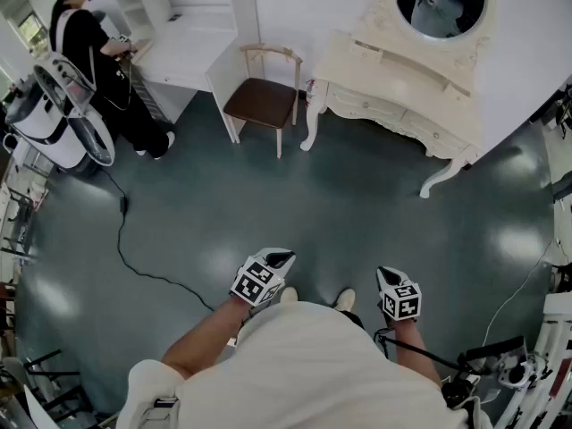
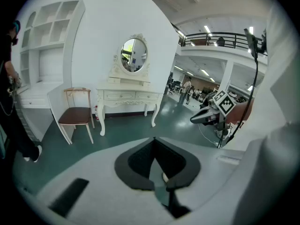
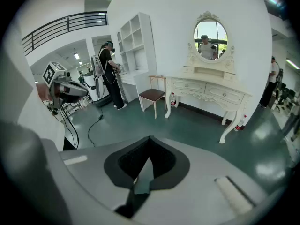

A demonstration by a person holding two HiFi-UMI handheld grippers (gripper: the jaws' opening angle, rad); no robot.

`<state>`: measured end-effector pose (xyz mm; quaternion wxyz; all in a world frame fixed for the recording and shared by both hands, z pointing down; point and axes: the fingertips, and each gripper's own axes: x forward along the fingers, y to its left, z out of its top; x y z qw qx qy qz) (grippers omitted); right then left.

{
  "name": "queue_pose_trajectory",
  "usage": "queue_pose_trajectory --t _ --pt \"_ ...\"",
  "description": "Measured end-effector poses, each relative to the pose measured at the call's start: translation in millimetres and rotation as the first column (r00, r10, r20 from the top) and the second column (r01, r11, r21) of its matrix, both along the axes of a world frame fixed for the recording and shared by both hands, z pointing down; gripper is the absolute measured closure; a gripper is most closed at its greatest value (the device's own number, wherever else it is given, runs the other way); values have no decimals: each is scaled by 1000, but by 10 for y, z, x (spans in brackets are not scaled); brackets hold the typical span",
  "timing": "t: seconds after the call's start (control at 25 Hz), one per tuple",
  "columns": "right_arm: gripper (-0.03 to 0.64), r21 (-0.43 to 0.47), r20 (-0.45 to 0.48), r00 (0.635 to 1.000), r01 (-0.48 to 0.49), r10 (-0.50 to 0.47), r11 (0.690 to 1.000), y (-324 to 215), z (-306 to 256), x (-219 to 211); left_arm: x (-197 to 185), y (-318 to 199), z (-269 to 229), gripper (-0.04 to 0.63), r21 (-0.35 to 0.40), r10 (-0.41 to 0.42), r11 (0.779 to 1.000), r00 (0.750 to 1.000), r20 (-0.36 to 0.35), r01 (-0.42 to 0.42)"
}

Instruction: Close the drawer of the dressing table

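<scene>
Left tongs (image 2: 154,139): grey, smooth-shelled. My two jaws meet in a point over a dark, spade-shaped hollow, with nothing between them.
Right tongs (image 3: 150,138): same grey shell and dark hollow. The jaws are pressed together and empty.
Marker cubes: a white cube printed with black squares sits on each of my tongs, the left one (image 1: 259,281) and the right one (image 1: 402,300).
Dressing table (image 1: 402,105): cream-white, with carved scrollwork along the front and curved, tapering legs. It stands against the white wall, across the floor and well apart from both my tongs.
Drawers (image 3: 190,85): shallow cream fronts in a row under the top. From here I cannot tell whether any of them stands out.
Mirror (image 1: 442,3): an oval glass in an ornate cream frame, upright on the dressing table.
Chair (image 1: 264,96): a pale wooden frame with a flat brown seat, just beside the dressing table's left end.
Floor (image 1: 268,204): dark green and glossy, with soft patches of reflected light.
Cable (image 1: 125,239): thin and black, snaking over the floor.
Person (image 1: 89,52): dressed in black, standing at a white counter (image 1: 183,56) with square shelves above it.
</scene>
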<state>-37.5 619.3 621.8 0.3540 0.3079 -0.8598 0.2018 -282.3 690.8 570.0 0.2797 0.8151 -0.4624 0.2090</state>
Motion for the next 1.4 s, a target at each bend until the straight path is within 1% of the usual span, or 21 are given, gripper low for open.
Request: queue_pose_trajectory --t 0.2,0.4,0.56,0.72,0.92,1.0,1.16,1.28,1.4 --pt "617 32 8 1000 -14 14 999 200 -122 -304 -230 109 -96 594 33 15 999 1000 -26 -14" --pt "618 50 1 999 -39 39 998 372 -266 -396 -351 165 -178 594 60 40 998 999 -31 -38" --pt "618 57 5 997 -79 78 995 425 -349 -311 -317 94 -206 594 73 67 995 997 -40 -64" --pt "617 61 31 989 -148 146 987 351 -444 -55 -87 -114 -265 594 80 124 990 991 -45 -120" --pt "615 77 51 973 -228 224 971 -50 -427 312 305 -559 -303 594 87 193 978 981 -34 -189" --pt "581 83 66 967 -251 246 964 -250 -446 405 422 -760 -336 594 87 214 974 976 -25 -211" --pt "558 106 97 958 -280 271 954 -810 -533 598 686 -1265 -461 594 79 251 965 968 -3 -250" --pt "561 115 123 952 -294 280 949 -1294 -544 809 963 -1708 -524 594 88 278 956 960 29 -280" --pt "577 113 146 947 -305 288 946 -1721 -556 1047 1265 -2152 -600 594 94 286 953 958 31 -288"
